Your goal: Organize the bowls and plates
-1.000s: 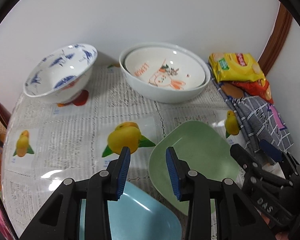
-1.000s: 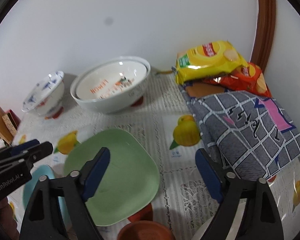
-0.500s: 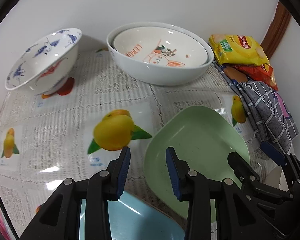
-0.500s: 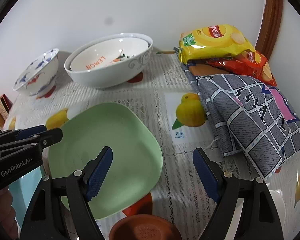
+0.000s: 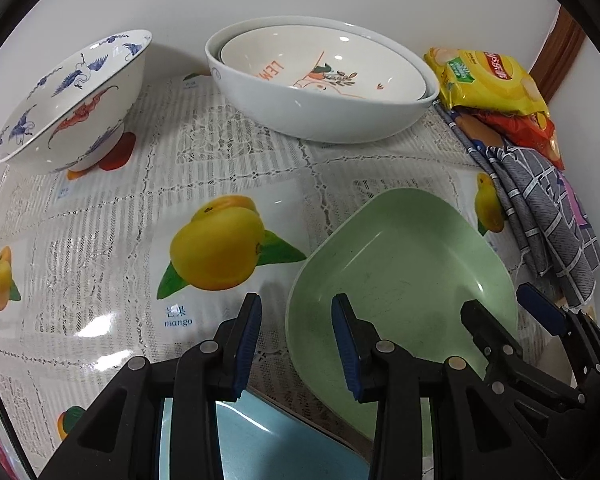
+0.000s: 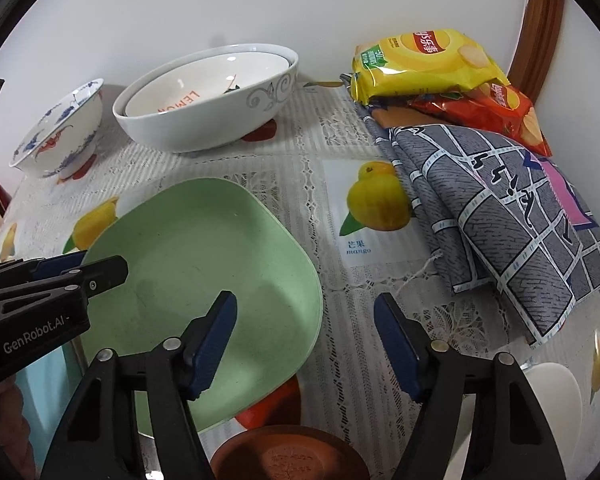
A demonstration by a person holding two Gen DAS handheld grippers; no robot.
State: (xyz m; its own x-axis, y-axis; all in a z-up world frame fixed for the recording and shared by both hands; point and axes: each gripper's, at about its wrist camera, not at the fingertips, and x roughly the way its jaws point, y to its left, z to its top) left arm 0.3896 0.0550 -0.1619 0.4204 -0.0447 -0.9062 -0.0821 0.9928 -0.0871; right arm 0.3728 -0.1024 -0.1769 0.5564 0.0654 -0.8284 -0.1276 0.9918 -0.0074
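1. While both pairs of tongs point steeply down at the desk [image 5: 100, 208], the green plate [image 5: 404, 264] lies flat on the lace-patterned cloth with mango prints, near the front edge.
2. Left tongs [image 5: 296, 340]: the blue-padded jaws stand partly apart with nothing gripped. The plate's left rim lies in the gap between them, and the pads do not press on it.
3. Right tongs [image 6: 306, 336]: the jaws have just been closing and are not clamped. The plate's right rim lies between them; the left pad hangs over the plate's inside and the right pad over bare cloth, neither plainly touching.
4. Below the left tongs, a light blue plate [image 5: 260, 440] lies just beside the green one, its near part hidden by the tool.
5. At the back by the wall, a large white bowl [image 5: 320, 112] holds a smaller bowl with orange lettering [image 5: 324, 68] nested inside it.
6. Left of that pair, well apart, a blue-and-red painted footed bowl [image 5: 72, 100] stands on its own.
7. In the right wrist view, a brown dish [image 6: 288, 456] sits at the bottom edge, just in front of the green plate, and a white dish [image 6: 556, 396] shows at the lower right.
8. Along the right side lies a folded grey checked cloth [image 6: 500, 208], with a yellow crisp packet [image 6: 424, 60] resting on an orange one [image 6: 488, 112] behind it.
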